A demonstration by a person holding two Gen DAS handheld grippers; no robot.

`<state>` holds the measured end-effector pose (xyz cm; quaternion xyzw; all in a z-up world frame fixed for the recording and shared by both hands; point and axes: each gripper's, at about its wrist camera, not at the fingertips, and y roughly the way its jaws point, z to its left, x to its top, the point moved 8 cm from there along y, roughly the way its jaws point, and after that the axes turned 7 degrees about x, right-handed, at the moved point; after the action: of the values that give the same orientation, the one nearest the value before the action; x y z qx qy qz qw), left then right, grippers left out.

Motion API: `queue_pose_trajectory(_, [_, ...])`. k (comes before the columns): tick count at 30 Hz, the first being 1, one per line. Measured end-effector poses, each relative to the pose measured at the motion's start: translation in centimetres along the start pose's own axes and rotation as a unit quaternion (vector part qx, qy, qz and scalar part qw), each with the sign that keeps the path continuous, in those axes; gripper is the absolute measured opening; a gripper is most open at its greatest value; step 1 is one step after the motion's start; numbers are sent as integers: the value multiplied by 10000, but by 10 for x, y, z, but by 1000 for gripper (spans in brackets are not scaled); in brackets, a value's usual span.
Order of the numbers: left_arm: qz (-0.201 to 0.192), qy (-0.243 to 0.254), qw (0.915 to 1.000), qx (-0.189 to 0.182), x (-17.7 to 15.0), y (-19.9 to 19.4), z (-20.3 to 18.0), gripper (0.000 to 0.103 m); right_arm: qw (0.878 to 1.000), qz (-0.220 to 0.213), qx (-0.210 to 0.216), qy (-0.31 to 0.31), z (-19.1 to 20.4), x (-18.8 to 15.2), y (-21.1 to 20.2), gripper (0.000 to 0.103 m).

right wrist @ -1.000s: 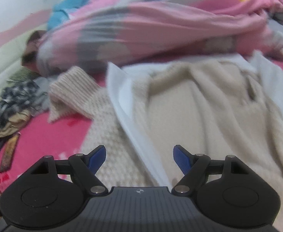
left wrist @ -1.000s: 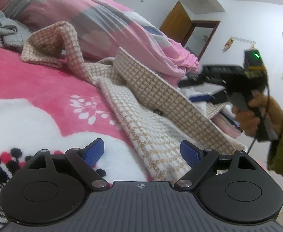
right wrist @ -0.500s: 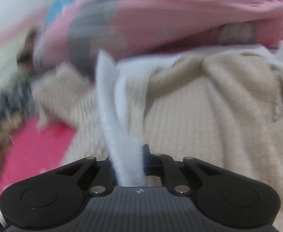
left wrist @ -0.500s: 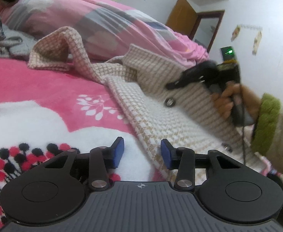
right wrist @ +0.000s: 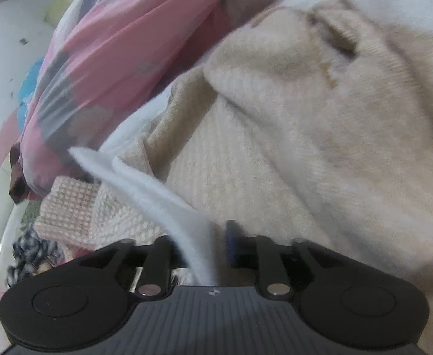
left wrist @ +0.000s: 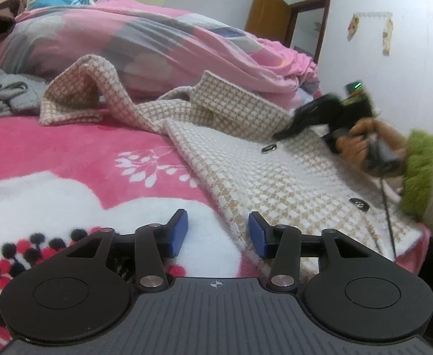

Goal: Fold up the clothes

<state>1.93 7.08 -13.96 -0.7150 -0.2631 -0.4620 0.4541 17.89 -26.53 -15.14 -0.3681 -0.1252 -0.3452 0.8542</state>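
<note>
While the checked jacket (left wrist: 254,159) lies spread across the pink blanket (left wrist: 68,151), the left gripper (left wrist: 217,232) hovers low at the jacket's near hem, its blue fingers (left wrist: 178,230) spread apart with the hem edge and blanket showing between them, gripping nothing. At the jacket's far side, beside a dark button (left wrist: 269,148), the right gripper (right wrist: 216,245) is held by a hand (left wrist: 364,139) in a green-cuffed sleeve (left wrist: 417,174). In its own view its fingers are pressed together on the jacket's white front edge (right wrist: 169,201), cream lining (right wrist: 305,118) filling the frame. A pink quilt (left wrist: 133,41) is heaped behind the jacket.
</note>
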Motion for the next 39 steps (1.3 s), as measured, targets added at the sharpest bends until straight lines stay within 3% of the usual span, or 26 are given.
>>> queue_pose_trajectory(1, [46,45,10000,71,3,-1,-1,53,10000,-65,-39,-45,3,0,-13,44])
queue_pose_trajectory(4, [-5,181,9992,351,17,-10,-1,58,9992,-238,-113,-313,5,1,-50,44])
queue_pose_trajectory(9, [-149,193,9986,461,56,-9,-2,60,9958,-495,-177,-750,17,12,-104,46])
queue_pose_trajectory(12, [-83,152,9989,426,74,18,0,60,9918,-532,-183,-1146,39,20,-109,56])
queue_pose_trajectory(13, [-49,149,9990,407,78,28,1,60,9894,-513,-198,-1343,48,21,-104,65])
queue_pose_trajectory(15, [-36,205,9991,375,85,50,1,60,9799,-401,-299,-1932,75,21,-84,68])
queue_pose_trajectory(19, [79,205,9994,250,85,89,6,58,9408,-237,-685,-3311,133,15,-20,68])
queue_pose_trajectory(23, [449,11,9990,19,68,111,12,57,8821,-166,-942,-4613,190,7,49,69])
queue_pose_trajectory(26, [736,-417,9964,-96,61,120,21,57,8324,-108,-1124,-5426,227,2,98,74])
queue_pose_trajectory(27, [752,-516,9957,-140,61,121,23,57,8208,-41,-1255,-5573,231,3,114,74])
queue_pose_trajectory(30, [711,-546,9958,-173,59,120,24,57,8092,343,-1927,-5540,211,19,157,73])
queue_pose_trajectory(33, [694,-483,9963,-154,58,120,23,57,7926,724,-2588,-5473,192,34,199,64])
queue_pose_trajectory(36, [692,-547,9959,-196,58,120,24,57,7726,1047,-3144,-5416,176,49,234,46])
queue_pose_trajectory(37, [692,-559,9958,-203,58,119,24,57,7840,979,-3050,-5317,169,53,231,27])
queue_pose_trajectory(38, [691,-564,9958,-206,58,119,24,57,8151,819,-2816,-4996,157,58,223,10])
queue_pose_trajectory(39, [690,-569,9958,-208,58,119,25,57,8439,656,-2574,-4660,146,63,214,10])
